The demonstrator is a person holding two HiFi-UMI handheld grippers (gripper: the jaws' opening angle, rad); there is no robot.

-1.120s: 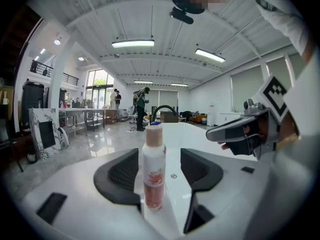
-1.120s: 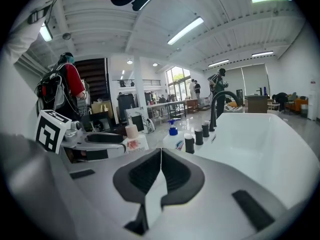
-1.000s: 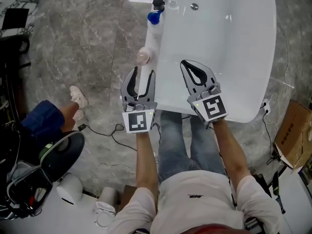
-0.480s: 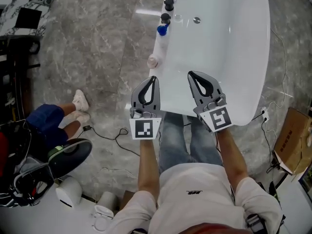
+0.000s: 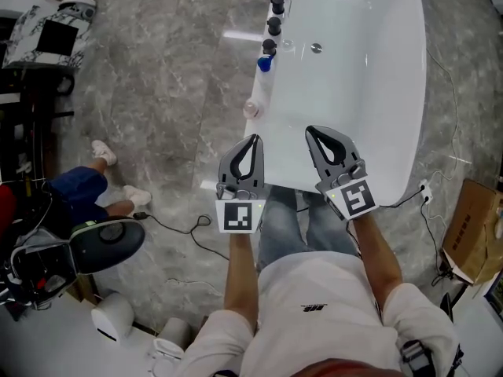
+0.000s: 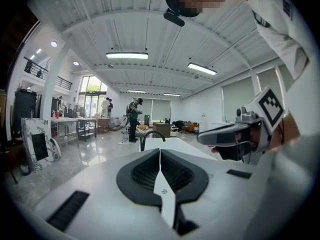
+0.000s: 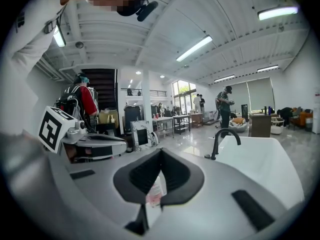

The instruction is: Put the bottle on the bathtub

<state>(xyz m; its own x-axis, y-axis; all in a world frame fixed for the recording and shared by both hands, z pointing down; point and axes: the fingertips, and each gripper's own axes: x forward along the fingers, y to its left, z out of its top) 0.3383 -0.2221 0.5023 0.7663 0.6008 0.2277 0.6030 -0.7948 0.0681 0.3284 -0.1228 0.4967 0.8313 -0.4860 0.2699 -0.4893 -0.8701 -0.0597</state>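
A clear bottle with a pink cap (image 5: 251, 108) stands on the left rim of the white bathtub (image 5: 369, 93). Further along that rim are a blue-capped bottle (image 5: 265, 63) and several dark-capped ones (image 5: 273, 27). My left gripper (image 5: 254, 138) is shut and empty, held over the tub's near left corner, apart from the pink-capped bottle. My right gripper (image 5: 313, 129) hangs over the tub's near end, jaws together, holding nothing. In the right gripper view the pink-capped bottle (image 7: 156, 189) shows far off through the loop of the shut jaws (image 7: 160, 150). The left gripper view shows shut jaws (image 6: 160, 150).
A black faucet (image 7: 222, 139) rises at the tub's far end. A seated person in blue shorts (image 5: 75, 191) and black equipment (image 5: 102, 246) are on the floor to the left. A cable (image 5: 181, 225) trails by my feet. A cardboard box (image 5: 471, 218) lies at the right.
The left gripper's jaws, open a second ago beside the tub rim, are now shut. Both grippers have risen and drawn back from the bottles; the tub looks farther away.
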